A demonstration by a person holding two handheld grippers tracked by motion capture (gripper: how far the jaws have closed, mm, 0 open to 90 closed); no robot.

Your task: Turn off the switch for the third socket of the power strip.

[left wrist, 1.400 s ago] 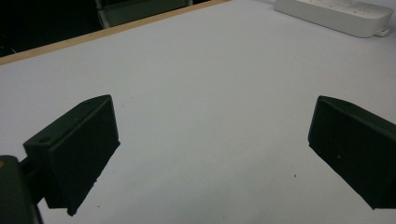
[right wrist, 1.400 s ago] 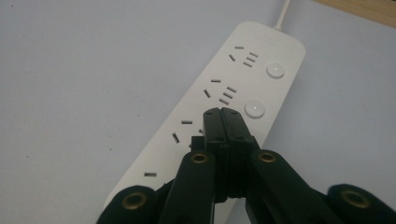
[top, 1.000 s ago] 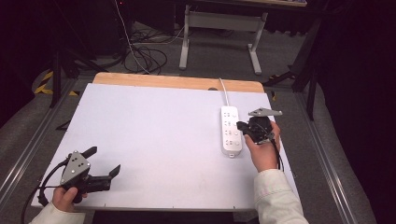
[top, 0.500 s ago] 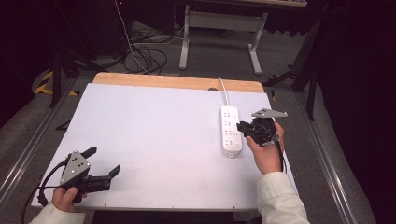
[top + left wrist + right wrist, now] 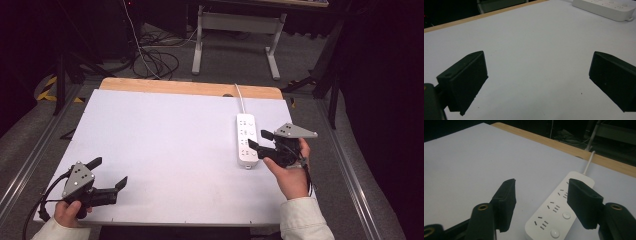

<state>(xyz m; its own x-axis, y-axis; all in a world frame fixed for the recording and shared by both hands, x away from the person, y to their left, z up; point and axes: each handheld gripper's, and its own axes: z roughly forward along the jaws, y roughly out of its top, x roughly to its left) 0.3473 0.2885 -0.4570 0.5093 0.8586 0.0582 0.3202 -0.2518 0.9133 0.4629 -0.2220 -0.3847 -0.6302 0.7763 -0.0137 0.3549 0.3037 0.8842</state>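
Your right gripper (image 5: 258,140), jaws just opened, hovers by the strip (image 5: 246,139) on the white table (image 5: 165,130); left gripper (image 5: 108,173) open, dark room around

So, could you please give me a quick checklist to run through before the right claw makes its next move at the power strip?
1. Right claw open: ok. Its jaws have just been opening, and nothing is pinched between them.
2. Power strip lying flat on the table, sockets up: ok.
3. Sockets free of plugs: ok, as far as the right gripper view shows.
4. Strip's cord running clear off the table's far edge: ok.
5. Left claw open and far from the strip, at the near left corner: ok.
6. Switch buttons on or off: cannot tell.
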